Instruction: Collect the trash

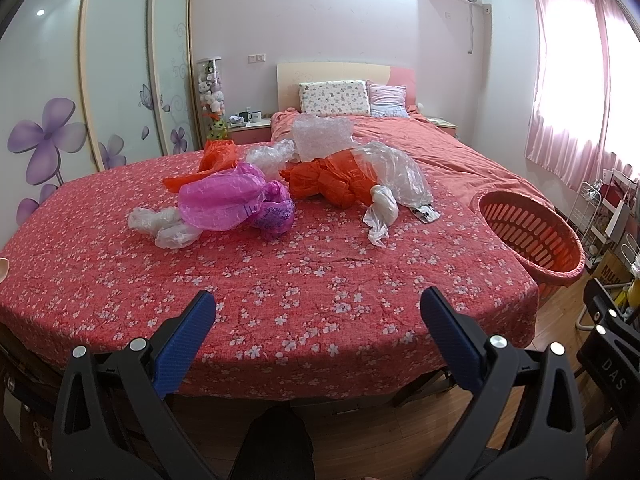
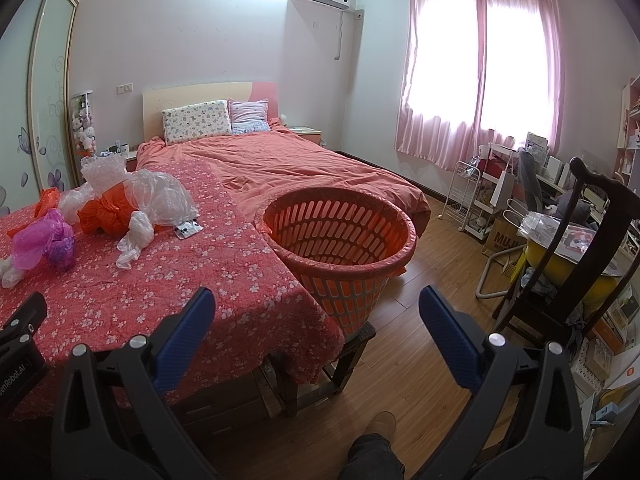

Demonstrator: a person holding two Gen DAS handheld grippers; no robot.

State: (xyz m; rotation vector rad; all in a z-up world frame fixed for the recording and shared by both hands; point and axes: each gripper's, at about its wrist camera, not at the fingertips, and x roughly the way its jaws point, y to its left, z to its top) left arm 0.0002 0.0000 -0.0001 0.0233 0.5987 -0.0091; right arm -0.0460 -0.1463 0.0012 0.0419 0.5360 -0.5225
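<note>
Several crumpled plastic bags lie on the red floral cover: a pink bag [image 1: 228, 200] [image 2: 40, 242], an orange bag [image 1: 328, 178] [image 2: 104, 212], a clear bag [image 1: 396, 172] [image 2: 160, 196], a small white bag [image 1: 380, 210] [image 2: 134, 236] and a bubble-wrap sheet [image 1: 322, 136] [image 2: 102, 170]. An orange slatted basket [image 1: 528, 232] [image 2: 340, 248] stands empty at the bed's right side. My left gripper [image 1: 318, 312] is open and empty, short of the bags. My right gripper [image 2: 316, 310] is open and empty in front of the basket.
The table-like surface with the red floral cover [image 1: 280, 288] [image 2: 180, 280] meets the bed [image 2: 280, 168]. A dark wooden chair [image 2: 580, 248] with a yellow tub, a white rack [image 2: 466, 196] and clutter stand at the right. Wardrobe doors [image 1: 120, 80] stand at the left.
</note>
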